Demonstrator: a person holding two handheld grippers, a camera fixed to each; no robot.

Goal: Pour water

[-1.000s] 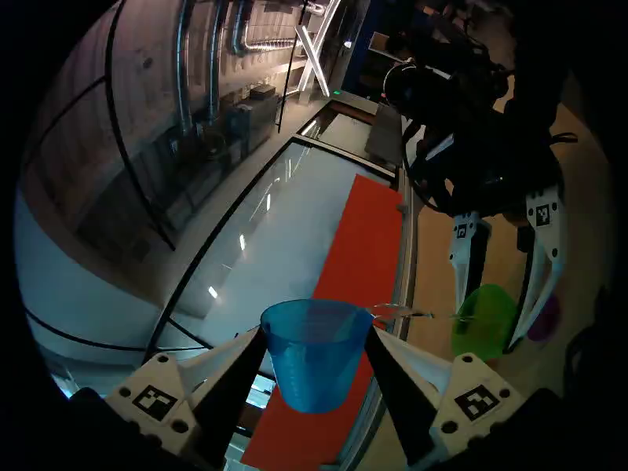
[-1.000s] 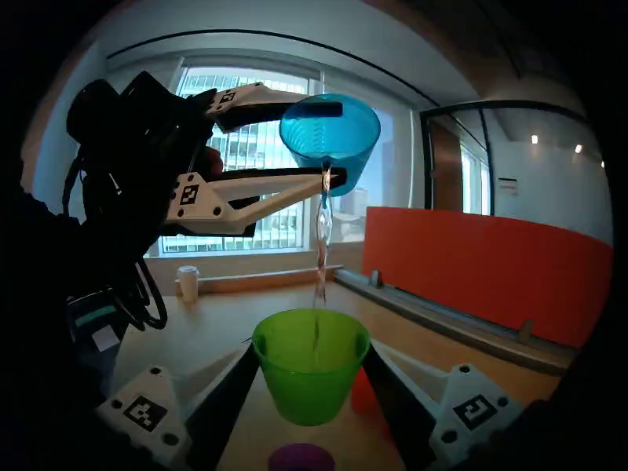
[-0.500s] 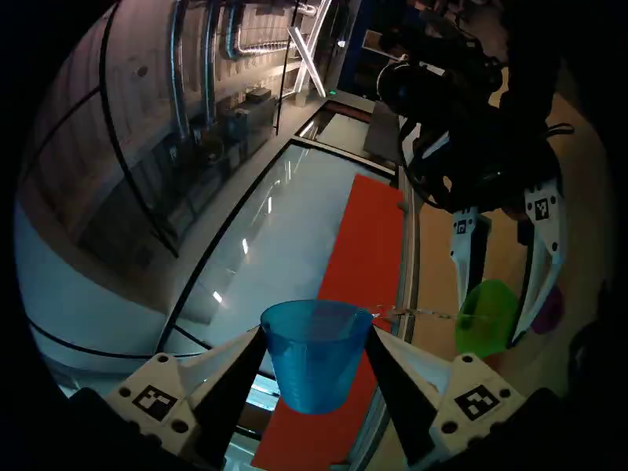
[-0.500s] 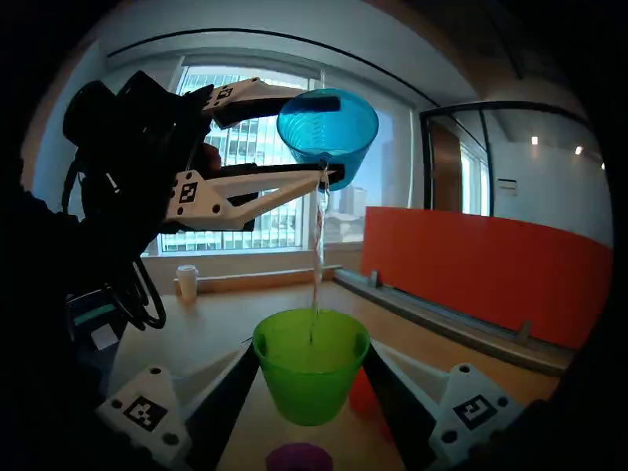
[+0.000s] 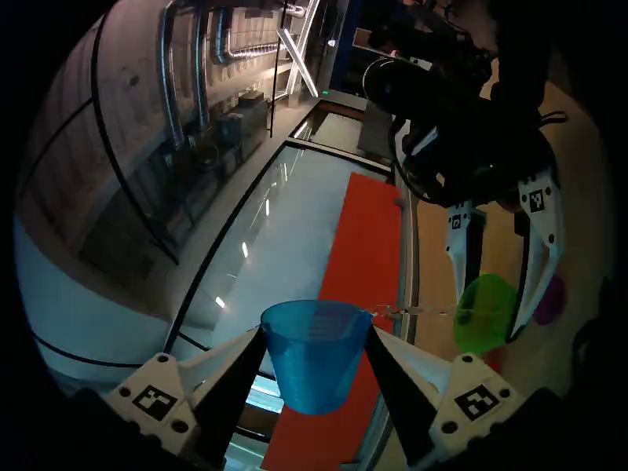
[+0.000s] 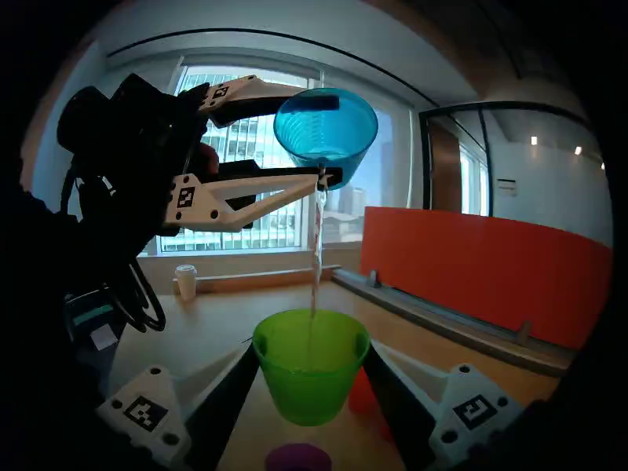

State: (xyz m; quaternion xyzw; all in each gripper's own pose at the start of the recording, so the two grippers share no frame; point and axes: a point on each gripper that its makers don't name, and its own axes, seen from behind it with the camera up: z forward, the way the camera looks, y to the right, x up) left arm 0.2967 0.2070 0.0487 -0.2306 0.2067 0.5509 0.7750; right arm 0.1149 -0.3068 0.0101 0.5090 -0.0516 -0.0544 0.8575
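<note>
Pour in progress. Judgement: hold the tilt steady so the thin water stream [image 6: 315,243] lands mid-mouth, clear of the rim. The left hand-held gripper [image 5: 315,337] clamps a tipped translucent blue plastic cup [image 5: 315,369] directly above the translucent green plastic cup [image 6: 310,381], which the right hand-held gripper [image 6: 310,349] grips over the wooden bench [image 6: 204,322].

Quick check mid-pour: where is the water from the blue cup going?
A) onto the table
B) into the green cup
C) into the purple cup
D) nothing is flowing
B: a thin stream runs from the rim of the tipped blue cup straight down into the green cup.
</note>
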